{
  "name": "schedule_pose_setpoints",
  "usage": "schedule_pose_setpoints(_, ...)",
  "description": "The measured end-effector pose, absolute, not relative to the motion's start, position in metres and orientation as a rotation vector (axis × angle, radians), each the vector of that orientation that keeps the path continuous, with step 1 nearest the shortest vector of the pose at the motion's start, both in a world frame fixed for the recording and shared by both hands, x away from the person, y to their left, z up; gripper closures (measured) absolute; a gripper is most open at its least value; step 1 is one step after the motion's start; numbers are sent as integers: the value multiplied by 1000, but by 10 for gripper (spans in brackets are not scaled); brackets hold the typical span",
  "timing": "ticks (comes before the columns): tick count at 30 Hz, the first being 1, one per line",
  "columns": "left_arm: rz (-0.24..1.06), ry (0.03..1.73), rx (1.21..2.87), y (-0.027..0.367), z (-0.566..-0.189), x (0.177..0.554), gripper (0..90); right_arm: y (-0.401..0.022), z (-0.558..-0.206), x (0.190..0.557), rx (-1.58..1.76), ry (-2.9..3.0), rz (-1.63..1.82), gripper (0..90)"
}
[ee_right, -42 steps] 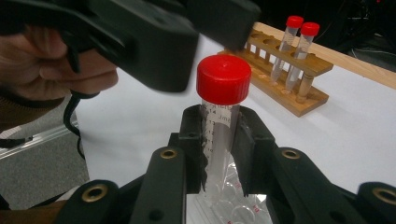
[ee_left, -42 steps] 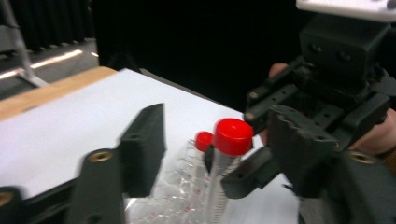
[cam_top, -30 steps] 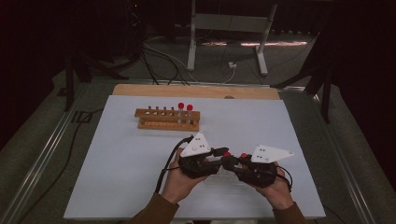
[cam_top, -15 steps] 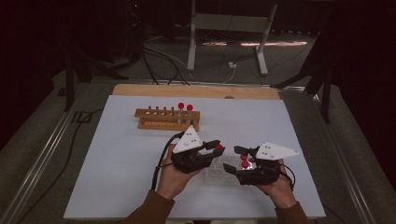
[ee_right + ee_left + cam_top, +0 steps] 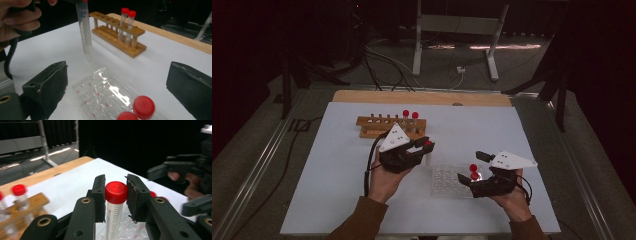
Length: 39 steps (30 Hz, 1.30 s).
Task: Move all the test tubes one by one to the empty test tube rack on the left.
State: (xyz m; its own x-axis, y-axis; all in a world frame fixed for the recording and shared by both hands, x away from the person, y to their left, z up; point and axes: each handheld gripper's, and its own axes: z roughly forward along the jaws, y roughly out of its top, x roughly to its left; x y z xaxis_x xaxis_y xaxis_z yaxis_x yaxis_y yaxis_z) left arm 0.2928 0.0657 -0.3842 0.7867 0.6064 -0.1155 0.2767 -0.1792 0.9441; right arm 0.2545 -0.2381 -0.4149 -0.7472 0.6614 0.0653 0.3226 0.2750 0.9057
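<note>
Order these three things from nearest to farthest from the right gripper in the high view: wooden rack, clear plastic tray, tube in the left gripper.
1. clear plastic tray, just left of the right gripper.
2. tube, beyond the tray.
3. wooden rack, far left.

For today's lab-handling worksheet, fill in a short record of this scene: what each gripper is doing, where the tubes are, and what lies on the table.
left gripper: shut on red-capped tube, held upright above the table
right gripper: jaws have just been opening, nothing between them
wooden rack: two capped tubes stand at its right end, other holes empty
clear tray: lies flat, two red-capped tubes at its right end
white board: bears rack and tray
</note>
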Motion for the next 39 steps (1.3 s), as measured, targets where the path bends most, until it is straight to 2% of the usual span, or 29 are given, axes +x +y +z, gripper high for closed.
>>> schedule_pose_setpoints(6, 392, 726, 1752, 79, -381, 302, 710, -248, -415, 254, 907, 2209, 1454, 0)
schedule_pose_setpoints(19, 524, 841, 1705, 107, -376, 336, 710, -263, -412, 253, 935, 2164, 1457, 0)
schedule_pose_setpoints(39, 680, 986, 1652, 119, -381, 388, 710, -267, -411, 253, 937, 2154, 1465, 0)
